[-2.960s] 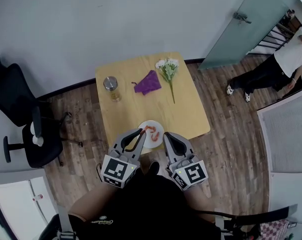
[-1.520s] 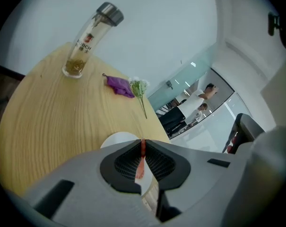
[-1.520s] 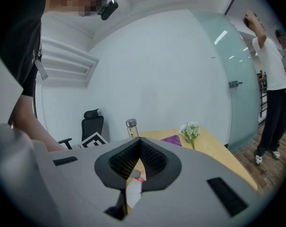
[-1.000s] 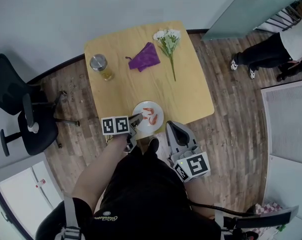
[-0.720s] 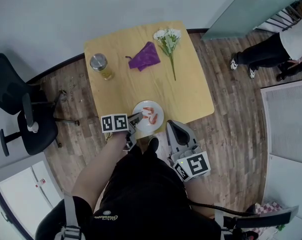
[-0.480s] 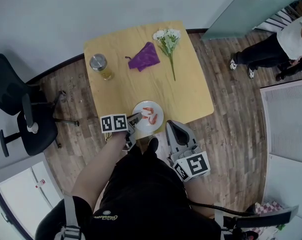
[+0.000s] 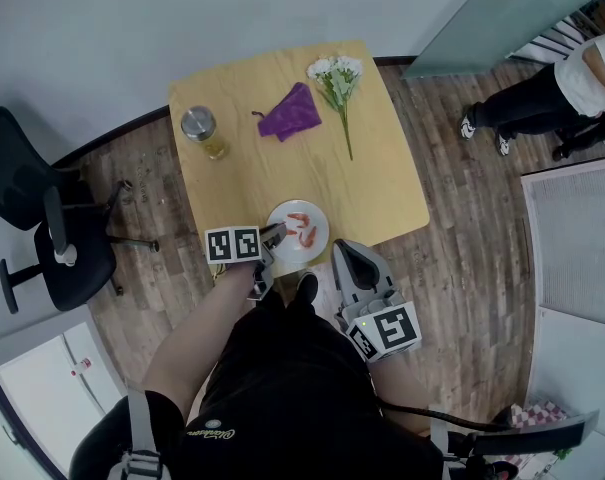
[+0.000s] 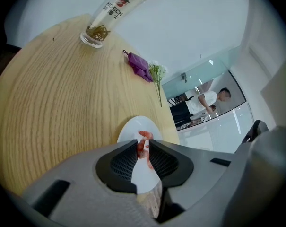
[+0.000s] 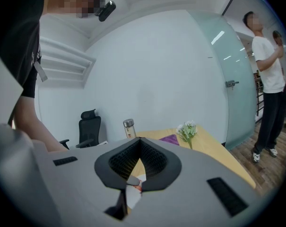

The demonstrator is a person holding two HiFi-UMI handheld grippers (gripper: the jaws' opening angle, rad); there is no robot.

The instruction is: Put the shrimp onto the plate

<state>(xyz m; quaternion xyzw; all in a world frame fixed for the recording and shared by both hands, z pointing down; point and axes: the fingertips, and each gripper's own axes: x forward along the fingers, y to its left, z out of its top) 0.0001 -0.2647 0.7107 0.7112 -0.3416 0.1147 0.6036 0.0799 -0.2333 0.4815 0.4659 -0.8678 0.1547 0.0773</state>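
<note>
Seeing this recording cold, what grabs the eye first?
The white plate at the near edge of the table, with pink shrimp on it. The left tongs reach over its rim; their jaws have just been opening, one shrimp in the narrow gap between them. Farther back lie a purple cloth and white flowers.

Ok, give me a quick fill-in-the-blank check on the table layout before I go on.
1. The shrimp lie on a white ___.
2. The cloth between the bottle and the flowers is ___.
3. The bottle stands ___ on the table.
Missing words: plate; purple; upright.
</note>
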